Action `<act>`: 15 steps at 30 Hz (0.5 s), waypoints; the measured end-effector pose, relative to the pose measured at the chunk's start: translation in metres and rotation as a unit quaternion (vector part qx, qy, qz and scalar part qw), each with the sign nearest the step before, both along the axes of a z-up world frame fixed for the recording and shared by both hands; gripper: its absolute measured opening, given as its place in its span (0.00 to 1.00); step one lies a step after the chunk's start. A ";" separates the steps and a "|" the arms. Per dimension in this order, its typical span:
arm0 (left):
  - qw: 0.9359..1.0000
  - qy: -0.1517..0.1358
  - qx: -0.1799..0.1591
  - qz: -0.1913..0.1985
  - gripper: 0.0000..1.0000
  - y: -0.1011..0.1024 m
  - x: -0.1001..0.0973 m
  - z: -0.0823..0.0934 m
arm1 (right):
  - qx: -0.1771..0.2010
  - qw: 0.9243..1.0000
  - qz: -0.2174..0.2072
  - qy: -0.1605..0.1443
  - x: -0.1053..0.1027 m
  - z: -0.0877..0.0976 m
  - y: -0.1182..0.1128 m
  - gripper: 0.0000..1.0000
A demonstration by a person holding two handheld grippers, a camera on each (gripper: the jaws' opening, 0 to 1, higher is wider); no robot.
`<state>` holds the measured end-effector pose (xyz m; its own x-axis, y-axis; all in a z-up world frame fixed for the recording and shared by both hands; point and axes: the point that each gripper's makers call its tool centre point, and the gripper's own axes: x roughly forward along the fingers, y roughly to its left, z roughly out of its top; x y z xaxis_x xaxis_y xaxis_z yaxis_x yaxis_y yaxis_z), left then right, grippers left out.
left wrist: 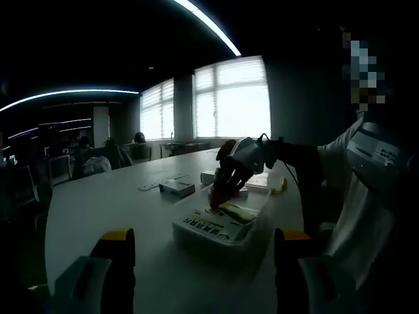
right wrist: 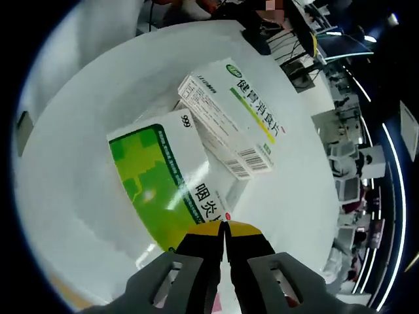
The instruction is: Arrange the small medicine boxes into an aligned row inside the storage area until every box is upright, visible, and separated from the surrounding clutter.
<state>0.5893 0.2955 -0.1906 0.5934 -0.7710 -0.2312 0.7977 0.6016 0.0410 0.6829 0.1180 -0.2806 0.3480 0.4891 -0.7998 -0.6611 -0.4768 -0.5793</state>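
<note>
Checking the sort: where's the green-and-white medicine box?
In the right gripper view, the green-and-white medicine box lies just ahead of the right gripper, beside the white box.

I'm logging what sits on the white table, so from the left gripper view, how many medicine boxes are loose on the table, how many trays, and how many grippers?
Loose boxes out on the table: 3
Clear tray holding boxes: 1
Grippers: 2, the left gripper and the right gripper
Total: 6
</note>
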 end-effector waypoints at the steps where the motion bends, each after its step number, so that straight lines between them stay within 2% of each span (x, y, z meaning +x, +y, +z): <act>1: 1.000 -0.002 0.000 0.000 0.87 0.000 0.000 0.001 | -0.001 1.000 -0.016 0.000 0.000 0.004 -0.008 0.00; 3: 1.000 -0.003 0.003 -0.002 0.87 -0.001 -0.001 0.000 | -0.003 0.999 -0.048 0.001 -0.001 0.011 -0.023 0.00; 5: 1.000 -0.003 0.003 -0.002 0.87 -0.001 0.000 0.000 | -0.006 0.999 -0.049 0.003 -0.004 0.012 -0.028 0.00; 6: 1.000 -0.001 0.002 -0.002 0.87 -0.001 0.001 -0.002 | -0.024 0.998 -0.052 0.013 -0.014 0.010 -0.043 0.00; 8: 1.000 0.003 0.002 -0.003 0.87 -0.001 0.004 -0.005 | -0.040 0.996 -0.052 0.055 -0.035 -0.001 -0.053 0.00; 12: 1.000 0.003 -0.001 -0.006 0.87 -0.005 0.007 -0.004 | -0.058 0.994 -0.058 0.071 -0.041 -0.016 -0.053 0.00; 13: 1.000 0.003 -0.001 -0.008 0.87 -0.006 0.006 -0.004 | -0.053 0.994 -0.058 0.075 -0.041 -0.018 -0.048 0.00; 15: 1.000 0.002 -0.001 -0.010 0.87 -0.008 0.005 -0.004 | -0.061 0.995 -0.047 0.065 -0.037 -0.022 -0.047 0.00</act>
<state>0.5940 0.2877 -0.1942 0.5763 -0.7835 -0.2324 0.8103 0.5848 0.0377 0.6460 0.0714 -0.3024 0.2769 0.3565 -0.8923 -0.7723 -0.4700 -0.4274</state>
